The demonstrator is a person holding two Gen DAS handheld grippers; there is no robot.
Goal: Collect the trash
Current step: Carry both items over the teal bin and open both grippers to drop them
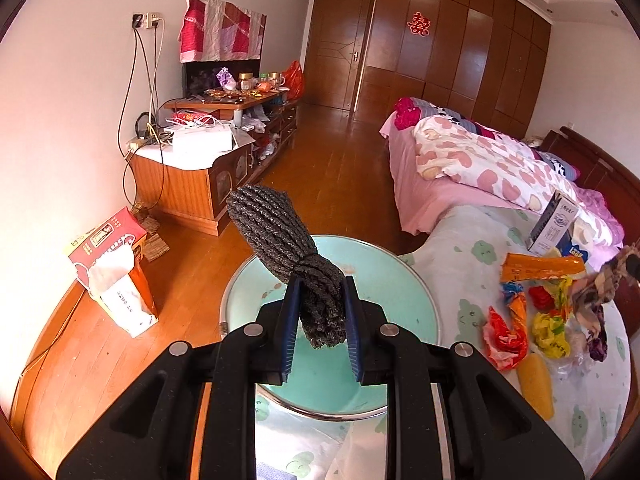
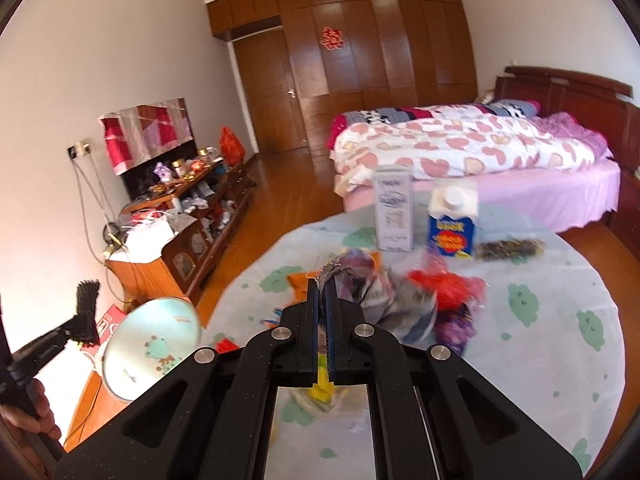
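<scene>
My left gripper (image 1: 320, 292) is shut on a dark grey bundle of cord (image 1: 280, 240) and holds it above a light-green basin (image 1: 400, 280) at the table's left edge. In the right wrist view the left gripper (image 2: 86, 316) and basin (image 2: 152, 344) show at lower left. My right gripper (image 2: 322, 286) is shut on a crumpled grey-purple patterned wrapper (image 2: 380, 292), lifted over the table; the same wrapper shows at the right edge of the left wrist view (image 1: 596, 284). Red, yellow and orange wrappers (image 1: 532, 312) lie on the tablecloth.
Two cartons (image 2: 394, 210) (image 2: 452, 228) and a dark flat packet (image 2: 510, 248) stand at the table's far side. A tissue box (image 1: 116, 276) sits on the floor left. A cluttered wooden cabinet (image 1: 208, 160) lines the left wall; a bed (image 2: 480, 160) is beyond the table.
</scene>
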